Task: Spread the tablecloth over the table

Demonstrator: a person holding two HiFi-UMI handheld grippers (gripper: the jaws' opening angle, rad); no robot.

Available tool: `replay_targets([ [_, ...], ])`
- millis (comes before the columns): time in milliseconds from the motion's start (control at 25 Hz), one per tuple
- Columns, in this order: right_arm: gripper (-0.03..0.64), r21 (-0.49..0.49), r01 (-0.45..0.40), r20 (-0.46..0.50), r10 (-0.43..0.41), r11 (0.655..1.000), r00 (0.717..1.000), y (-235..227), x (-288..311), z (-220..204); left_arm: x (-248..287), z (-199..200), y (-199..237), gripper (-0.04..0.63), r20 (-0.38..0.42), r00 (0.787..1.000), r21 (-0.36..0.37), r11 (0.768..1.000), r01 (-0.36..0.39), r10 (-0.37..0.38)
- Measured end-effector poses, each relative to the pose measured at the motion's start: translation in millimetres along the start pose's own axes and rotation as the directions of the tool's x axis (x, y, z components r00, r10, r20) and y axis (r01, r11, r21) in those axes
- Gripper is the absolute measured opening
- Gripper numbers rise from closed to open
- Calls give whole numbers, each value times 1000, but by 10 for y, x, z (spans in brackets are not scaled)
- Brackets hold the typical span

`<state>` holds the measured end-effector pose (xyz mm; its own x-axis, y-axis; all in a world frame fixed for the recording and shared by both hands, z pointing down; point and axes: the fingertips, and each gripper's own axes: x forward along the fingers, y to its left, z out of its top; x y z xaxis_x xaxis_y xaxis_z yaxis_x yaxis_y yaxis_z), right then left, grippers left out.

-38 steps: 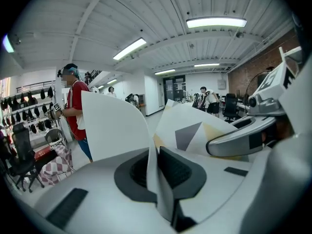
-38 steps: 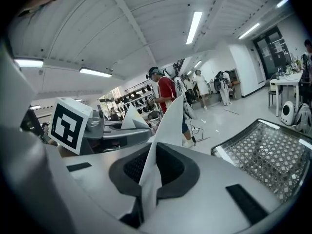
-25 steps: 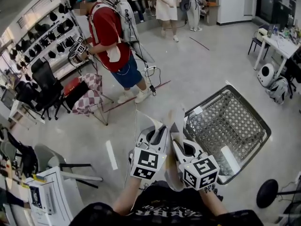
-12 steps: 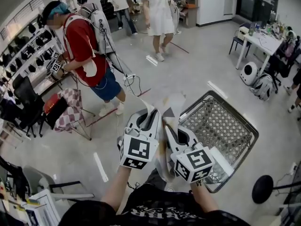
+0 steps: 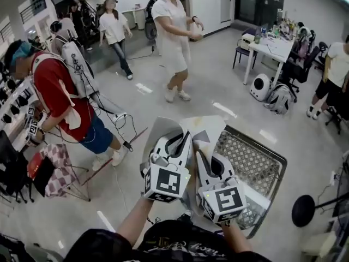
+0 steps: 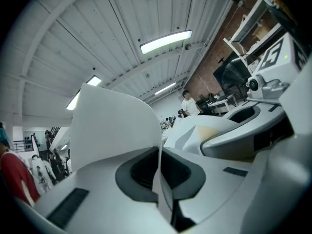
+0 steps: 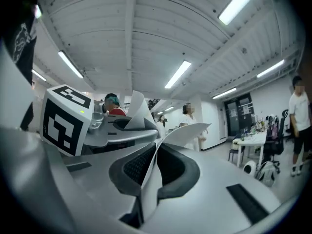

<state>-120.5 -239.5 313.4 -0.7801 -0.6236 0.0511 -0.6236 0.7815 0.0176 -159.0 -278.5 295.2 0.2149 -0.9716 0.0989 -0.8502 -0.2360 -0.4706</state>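
The tablecloth is a pale white-grey sheet, bunched and lifted in front of me above the floor. My left gripper and right gripper sit close together, side by side, each shut on an edge of it. In the left gripper view the jaws pinch a thin fold, and a broad flap of tablecloth curls up over them. In the right gripper view the jaws clamp the tablecloth, which fans out past them. No table for the cloth shows near the grippers.
A wire-mesh cart stands just right of the grippers. A person in a red shirt with a backpack stands at left, by a checkered chair. A person in white walks ahead. A cluttered white table stands at the far right.
Both grippers have risen and swung forward together, still pinching the cloth. The view has tilted up: the cart now lies lower right and more of the room shows.
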Motion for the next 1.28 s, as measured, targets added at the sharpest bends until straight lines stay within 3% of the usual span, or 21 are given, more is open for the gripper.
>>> replay_targets([
  [160, 23, -109, 172, 23, -170, 979, 985, -381, 145, 102, 440, 151, 1, 21, 106, 992, 18, 997, 73, -74],
  [280, 23, -176, 303, 51, -298, 937, 953, -697, 113, 114, 737, 335, -176, 21, 201, 967, 54, 988, 147, -155],
  [480, 25, -224, 476, 52, -477, 851, 877, -1214, 12, 44, 1182, 524, -500, 21, 324, 916, 92, 971, 219, -237],
  [640, 25, -266, 590, 70, -595, 763, 801, -1596, -80, 5, 1491, 652, -777, 21, 402, 868, 177, 955, 238, -291],
  [760, 23, -305, 654, 86, -664, 692, 743, -1815, -154, 18, 1649, 778, -958, 21, 460, 827, 259, 940, 224, -324],
  [880, 23, -323, 694, 83, -711, 643, 698, -1959, -208, -51, 1755, 806, -1123, 21, 494, 791, 290, 926, 242, -361],
  [1040, 23, -328, 692, 15, -729, 644, 685, -2085, -227, -325, 1901, 625, -1342, 21, 463, 783, 270, 907, 322, -415],
  [1280, 20, -292, 660, -154, -715, 693, 682, -2099, -250, -995, 2002, -5, -1608, 21, 349, 808, 138, 879, 457, -475],
])
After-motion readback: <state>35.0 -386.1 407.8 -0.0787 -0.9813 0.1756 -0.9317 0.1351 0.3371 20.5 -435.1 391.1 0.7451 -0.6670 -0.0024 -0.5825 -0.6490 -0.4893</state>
